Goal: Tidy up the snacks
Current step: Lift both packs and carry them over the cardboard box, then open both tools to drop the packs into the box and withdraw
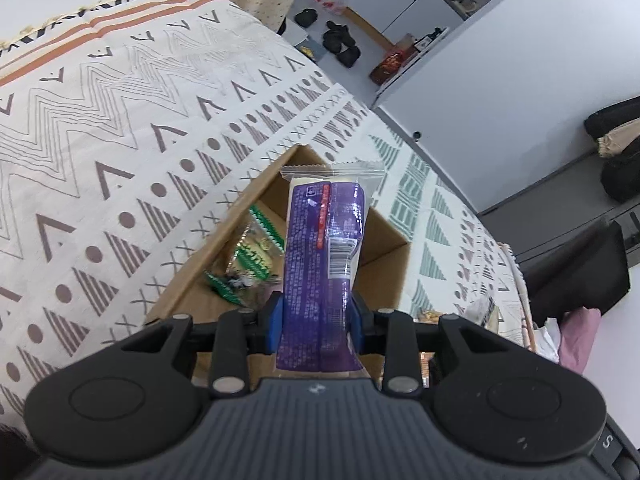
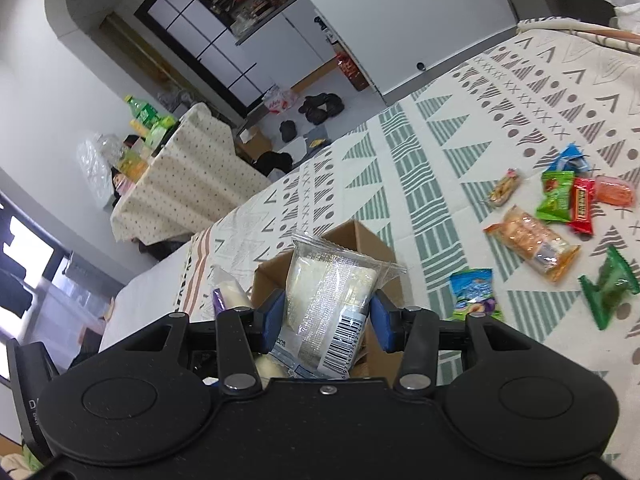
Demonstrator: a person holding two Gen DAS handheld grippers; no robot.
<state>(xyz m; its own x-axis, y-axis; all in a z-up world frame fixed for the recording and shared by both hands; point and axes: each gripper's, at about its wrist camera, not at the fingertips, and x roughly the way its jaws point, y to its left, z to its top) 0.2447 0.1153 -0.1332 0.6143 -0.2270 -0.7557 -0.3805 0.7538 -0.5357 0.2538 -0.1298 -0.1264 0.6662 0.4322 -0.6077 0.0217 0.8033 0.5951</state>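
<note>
My left gripper (image 1: 318,314) is shut on a purple snack packet (image 1: 320,256) and holds it upright above an open cardboard box (image 1: 384,248). Green snack packets (image 1: 252,260) lie inside the box. My right gripper (image 2: 326,316) is shut on a clear packet with a pale cake (image 2: 328,296) and holds it over the same box (image 2: 360,240). The purple packet's end (image 2: 226,298) shows to the left of my right gripper.
The box stands on a patterned cloth (image 1: 120,140). Several loose snacks lie on the cloth to the right: an orange cracker pack (image 2: 532,248), a blue packet (image 2: 476,294), green packets (image 2: 608,288), a red bar (image 2: 582,206). A draped table (image 2: 180,176) stands beyond.
</note>
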